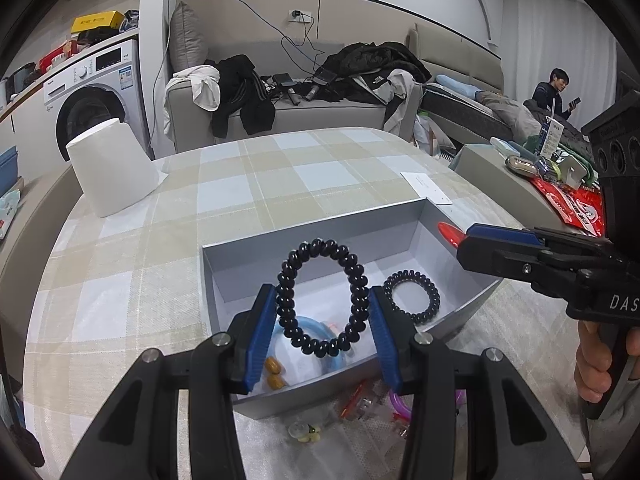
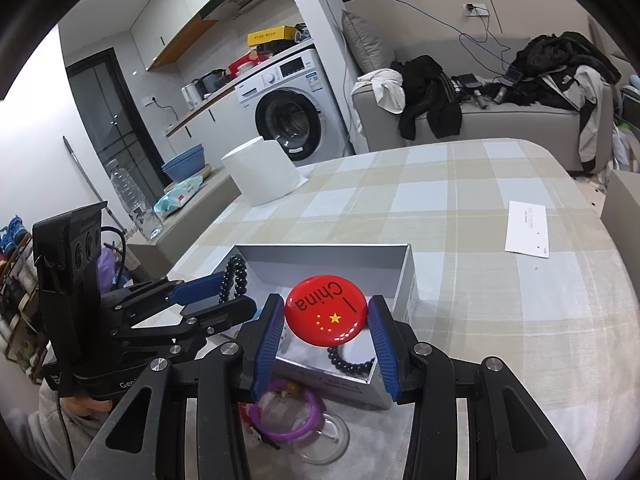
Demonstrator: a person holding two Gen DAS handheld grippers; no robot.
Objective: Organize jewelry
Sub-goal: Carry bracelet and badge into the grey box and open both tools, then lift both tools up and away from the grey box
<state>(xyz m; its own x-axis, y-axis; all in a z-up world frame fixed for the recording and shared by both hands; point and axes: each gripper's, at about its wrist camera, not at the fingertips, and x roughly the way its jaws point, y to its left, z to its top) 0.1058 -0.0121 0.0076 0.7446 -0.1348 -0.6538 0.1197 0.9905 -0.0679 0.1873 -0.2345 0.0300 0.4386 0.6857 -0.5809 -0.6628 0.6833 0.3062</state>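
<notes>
My left gripper (image 1: pixel 322 320) is shut on a black bead bracelet (image 1: pixel 320 256) and holds it upright over the grey box (image 1: pixel 320 220). In the box lie a second black bracelet (image 1: pixel 412 298), a light blue ring (image 1: pixel 316 328) and amber beads (image 1: pixel 274 372). My right gripper (image 2: pixel 326 332) is shut on a round red China badge (image 2: pixel 326 310) above the box's near right side (image 2: pixel 404 276). In the right wrist view the left gripper (image 2: pixel 224 292) with its bracelet (image 2: pixel 236 276) is at the left. The right gripper (image 1: pixel 464 236) shows at the right of the left wrist view.
Loose jewelry lies on a clear bag in front of the box: a purple bangle (image 2: pixel 288 424), a clear ring (image 2: pixel 320 440), small pieces (image 1: pixel 360 404). A white paper roll (image 1: pixel 112 168) stands far left on the checked tablecloth (image 1: pixel 280 168); a white card (image 2: pixel 528 236) lies right.
</notes>
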